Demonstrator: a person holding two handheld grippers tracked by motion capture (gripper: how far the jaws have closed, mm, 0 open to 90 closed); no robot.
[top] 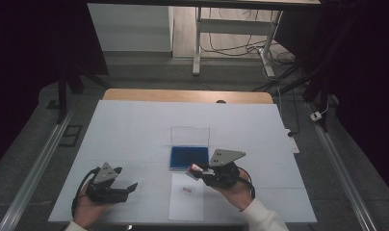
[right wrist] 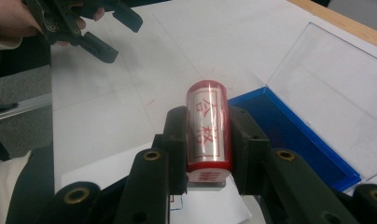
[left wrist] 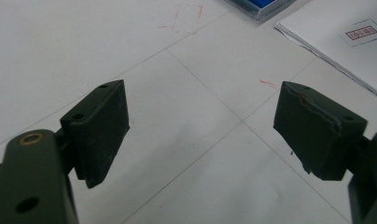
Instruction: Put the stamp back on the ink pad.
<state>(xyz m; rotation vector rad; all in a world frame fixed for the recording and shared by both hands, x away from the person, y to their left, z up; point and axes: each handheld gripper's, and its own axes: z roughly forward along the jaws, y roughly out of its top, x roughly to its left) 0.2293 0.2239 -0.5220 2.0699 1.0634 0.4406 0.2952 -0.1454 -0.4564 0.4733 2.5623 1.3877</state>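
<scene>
My right gripper (right wrist: 207, 140) is shut on a red cylindrical stamp (right wrist: 208, 126) with red characters on its clear label. In the high view the right gripper (top: 202, 172) holds the stamp (top: 196, 169) above the sheet of paper (top: 187, 202), just in front of the blue ink pad (top: 188, 157) with its clear lid (top: 189, 135) open. A small red stamp mark (top: 187, 190) shows on the paper. My left gripper (top: 127, 188) stands open at the table's front left, and in its own view the left gripper (left wrist: 200, 135) hovers over bare white table with nothing between its jaws.
A white cover (top: 135, 130) lies over the table, with the wooden edge (top: 183, 95) showing at the far side. Beyond it are a desk frame (top: 231, 38) and cables on the floor. Dark curtains flank both sides.
</scene>
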